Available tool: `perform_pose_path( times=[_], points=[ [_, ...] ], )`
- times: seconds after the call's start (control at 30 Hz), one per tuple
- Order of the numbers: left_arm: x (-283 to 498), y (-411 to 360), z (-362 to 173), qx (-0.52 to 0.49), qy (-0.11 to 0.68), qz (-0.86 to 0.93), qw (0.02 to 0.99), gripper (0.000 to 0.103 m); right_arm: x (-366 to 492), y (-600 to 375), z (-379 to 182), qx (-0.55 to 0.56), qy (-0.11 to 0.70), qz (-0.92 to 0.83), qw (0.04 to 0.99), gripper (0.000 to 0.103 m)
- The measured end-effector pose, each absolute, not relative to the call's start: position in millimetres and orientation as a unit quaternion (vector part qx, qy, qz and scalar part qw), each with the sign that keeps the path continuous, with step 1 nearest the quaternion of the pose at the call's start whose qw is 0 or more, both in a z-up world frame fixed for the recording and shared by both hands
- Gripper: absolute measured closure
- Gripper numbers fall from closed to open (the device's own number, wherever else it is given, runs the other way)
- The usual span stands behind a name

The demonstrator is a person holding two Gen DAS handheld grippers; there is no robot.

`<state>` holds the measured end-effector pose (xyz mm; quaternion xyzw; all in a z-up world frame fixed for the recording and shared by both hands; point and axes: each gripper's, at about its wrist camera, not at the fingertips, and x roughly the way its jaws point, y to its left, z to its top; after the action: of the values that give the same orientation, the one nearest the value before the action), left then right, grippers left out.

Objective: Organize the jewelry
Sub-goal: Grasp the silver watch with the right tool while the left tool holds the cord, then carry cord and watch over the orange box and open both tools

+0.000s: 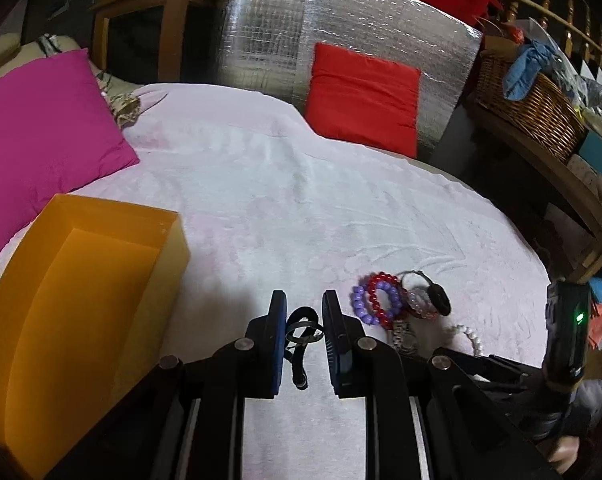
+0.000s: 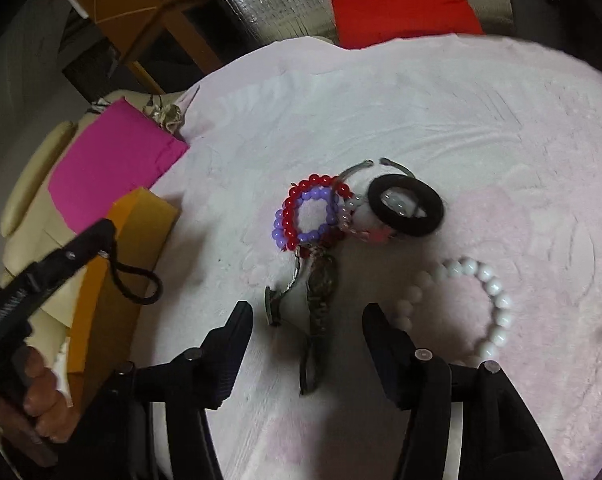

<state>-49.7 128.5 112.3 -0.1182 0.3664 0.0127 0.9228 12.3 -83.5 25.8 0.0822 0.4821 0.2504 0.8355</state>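
Right wrist: right tongs (image 2: 307, 334) angled down (parted) over watch (image 2: 321, 288).

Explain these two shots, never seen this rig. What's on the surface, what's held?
No robot: a person carries a hand-held gripper in each hand, each with a fisheye camera looking along its two fingers. First picture is from the left hand-held gripper, second from the right hand-held gripper. On the pale pink blanket lie red and purple bead bracelets, a white bead bracelet, a black ring and a watch; an orange box stands at the left. The left one pinches a black cord; the right is open over the watch, holding nothing.
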Motion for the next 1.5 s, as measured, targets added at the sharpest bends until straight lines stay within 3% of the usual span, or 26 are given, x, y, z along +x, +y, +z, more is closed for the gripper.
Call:
perform_pose_path(
  times=[0.23, 0.3, 0.37, 0.53, 0.8, 1.1, 1.27, 1.5],
  points=[
    [-47, 130, 107, -0.127, 0.378, 0.002, 0.917, 0.084, 11, -48, 17, -0.002, 0.449, 0.202, 0.871, 0.038],
    [-45, 128, 104, -0.131, 0.386, -0.006, 0.913, 0.084, 6, -41, 15, -0.035, 0.436, 0.186, 0.880, 0.048],
    [-44, 126, 103, -0.130, 0.388, -0.009, 0.912, 0.084, 4, -39, 14, -0.067, 0.424, 0.167, 0.887, 0.078],
    [-42, 123, 100, -0.130, 0.394, -0.014, 0.910, 0.084, 9, -62, 24, -0.013, 0.436, 0.182, 0.881, 0.089],
    [-44, 123, 103, -0.135, 0.389, -0.019, 0.911, 0.084, -4, -93, 57, 0.078, 0.404, 0.253, 0.875, 0.089],
    [-75, 134, 143, -0.139, 0.333, -0.001, 0.933, 0.084, -37, -93, 106, 0.133, 0.343, 0.312, 0.876, 0.089],
    [-112, 163, 175, -0.155, 0.291, 0.042, 0.943, 0.084, -52, -60, 129, 0.165, 0.320, 0.371, 0.856, 0.089],
    [-177, 235, 200, -0.139, 0.257, 0.147, 0.945, 0.084, -61, 38, 129, 0.201, 0.350, 0.447, 0.798, 0.089]
  ],
)
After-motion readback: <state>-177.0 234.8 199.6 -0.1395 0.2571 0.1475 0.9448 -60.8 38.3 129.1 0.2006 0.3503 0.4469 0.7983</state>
